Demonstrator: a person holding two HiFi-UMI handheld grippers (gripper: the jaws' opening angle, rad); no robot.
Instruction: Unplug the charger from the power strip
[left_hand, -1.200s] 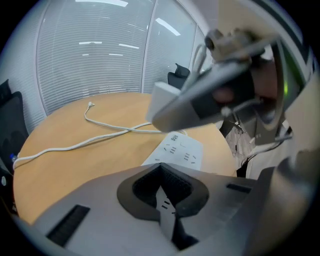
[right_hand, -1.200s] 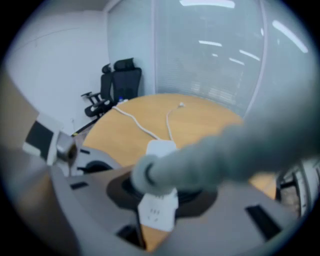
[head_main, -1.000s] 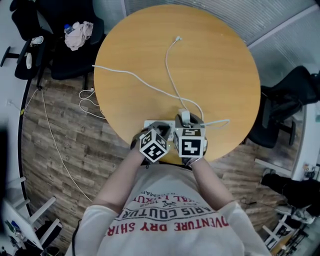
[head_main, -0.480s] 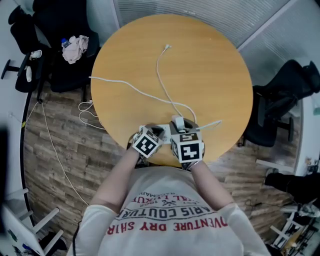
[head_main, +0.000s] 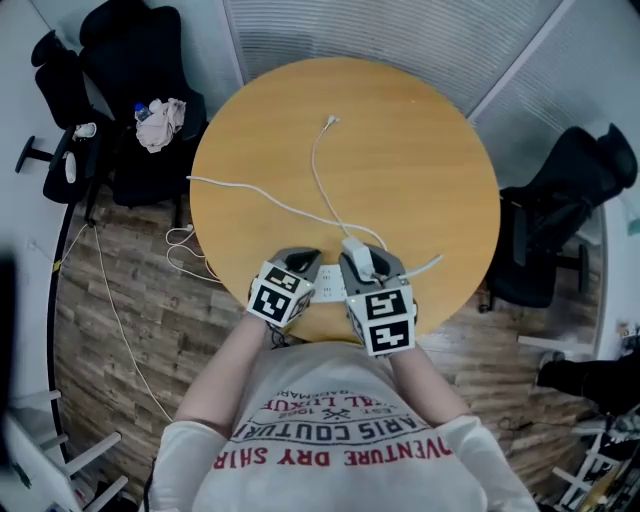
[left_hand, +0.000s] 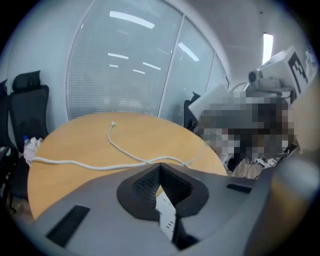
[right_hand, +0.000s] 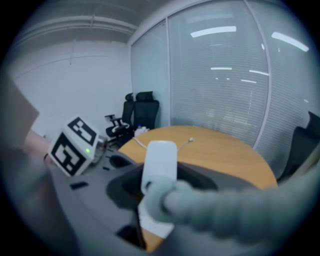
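My right gripper (head_main: 365, 256) is shut on the white charger (head_main: 358, 250), which stands upright between its jaws (right_hand: 160, 165). The charger's thin white cable (head_main: 318, 170) runs across the round wooden table (head_main: 430, 160) to a loose plug end. Under the charger sits the white power strip (head_main: 326, 286), also showing in the right gripper view (right_hand: 152, 222). My left gripper (head_main: 300, 263) is shut on the strip, whose slotted white face (left_hand: 166, 217) shows between the dark pads. Whether the charger's pins are in the strip is hidden. Both grippers hover at the table's near edge.
The strip's own white cord (head_main: 250, 195) crosses the table and drops off its left side to the wooden floor. Black office chairs stand at the back left (head_main: 140, 60), one holding a cloth (head_main: 162, 122), and at the right (head_main: 565, 210). Glass walls with blinds lie behind.
Both grippers have risen off the table towards the head camera, the charger and the strip going up with them. The left gripper has rolled somewhat.
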